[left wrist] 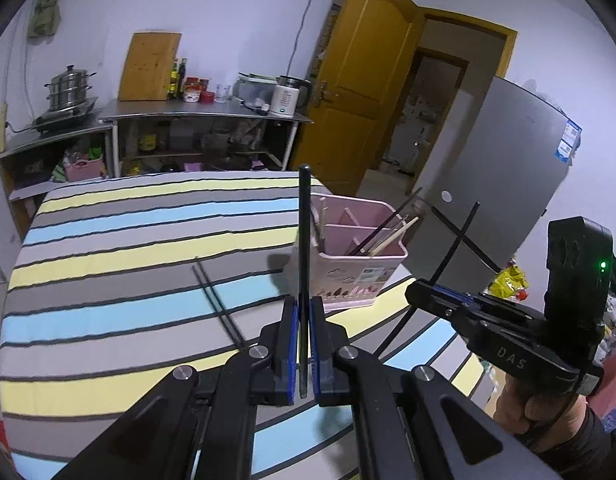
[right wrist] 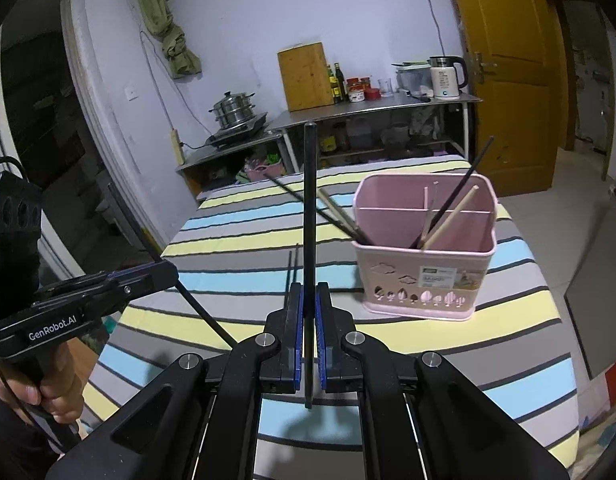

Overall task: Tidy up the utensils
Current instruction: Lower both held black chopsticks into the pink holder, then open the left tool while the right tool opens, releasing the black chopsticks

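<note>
A pink divided utensil holder (left wrist: pixel 349 264) (right wrist: pixel 425 276) stands on the striped table (left wrist: pixel 128 240) (right wrist: pixel 387 340) and holds several black and wooden chopsticks. My left gripper (left wrist: pixel 304 304) is shut on a black chopstick (left wrist: pixel 304 248) that points upright, just left of the holder. My right gripper (right wrist: pixel 308 292) is shut on another black chopstick (right wrist: pixel 309 216), upright, left of the holder. In the left wrist view the right gripper (left wrist: pixel 423 290) holds its chopstick beside the holder. A pair of black chopsticks (left wrist: pixel 220 304) (right wrist: pixel 290 272) lies on the cloth.
A steel counter (left wrist: pixel 204 110) with a kettle (left wrist: pixel 286 96), bottles and a cutting board stands behind the table. A steamer pot (left wrist: pixel 68 86) sits on a stove at left. A yellow door (left wrist: pixel 359 80) and a grey fridge (left wrist: pixel 491 176) are at right.
</note>
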Demonstrator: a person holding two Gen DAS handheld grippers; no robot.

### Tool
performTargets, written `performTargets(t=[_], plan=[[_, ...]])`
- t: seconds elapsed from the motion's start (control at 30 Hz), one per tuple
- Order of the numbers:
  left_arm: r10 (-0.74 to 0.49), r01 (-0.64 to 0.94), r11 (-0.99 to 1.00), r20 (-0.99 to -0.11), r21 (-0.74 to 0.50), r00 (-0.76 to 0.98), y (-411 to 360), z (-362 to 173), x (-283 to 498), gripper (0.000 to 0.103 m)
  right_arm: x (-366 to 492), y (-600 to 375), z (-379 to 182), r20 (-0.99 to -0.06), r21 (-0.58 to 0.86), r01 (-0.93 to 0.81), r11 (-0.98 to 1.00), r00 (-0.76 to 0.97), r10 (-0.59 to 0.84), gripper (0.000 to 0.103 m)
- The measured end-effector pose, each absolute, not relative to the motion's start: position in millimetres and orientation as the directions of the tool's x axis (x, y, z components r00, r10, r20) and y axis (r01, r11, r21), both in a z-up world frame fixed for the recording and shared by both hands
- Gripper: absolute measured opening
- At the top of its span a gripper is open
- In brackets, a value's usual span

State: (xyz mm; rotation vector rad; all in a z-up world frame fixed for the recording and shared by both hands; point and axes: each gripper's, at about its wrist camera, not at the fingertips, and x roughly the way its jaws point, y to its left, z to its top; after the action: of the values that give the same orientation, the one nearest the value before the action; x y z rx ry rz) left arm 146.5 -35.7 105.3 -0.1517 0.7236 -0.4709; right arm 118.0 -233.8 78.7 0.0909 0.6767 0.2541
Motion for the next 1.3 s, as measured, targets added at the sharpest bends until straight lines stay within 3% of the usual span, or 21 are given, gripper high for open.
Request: performTargets(t=[0.37, 0.73, 1.3], plan=[[-0.515, 0.465, 0.852, -0.545, -0.241, 0.661, -92.0, 146.9, 189.3, 0.005, 136.9, -269.6, 124.1, -0.513, 0.146, -0.127, 0.981, 0.838, 0.185, 0.005], [-0.503, 0.459, 0.862, -0.474, -0.216, 0.722, -115.2, 186.2, 243.2, 0.005, 167.3, -289.5, 166.6, -0.396, 0.151, -0.078, 0.985, 0.909, 0.132, 0.005], [-0.466, 0.429, 0.878, -0.593, -0.214, 0.657, -133.2, 106.0, 294.1, 0.005, 199.2, -285.6, 104.4, -0.466, 0.088, -0.077, 0.993, 0.878, 0.109, 0.005]])
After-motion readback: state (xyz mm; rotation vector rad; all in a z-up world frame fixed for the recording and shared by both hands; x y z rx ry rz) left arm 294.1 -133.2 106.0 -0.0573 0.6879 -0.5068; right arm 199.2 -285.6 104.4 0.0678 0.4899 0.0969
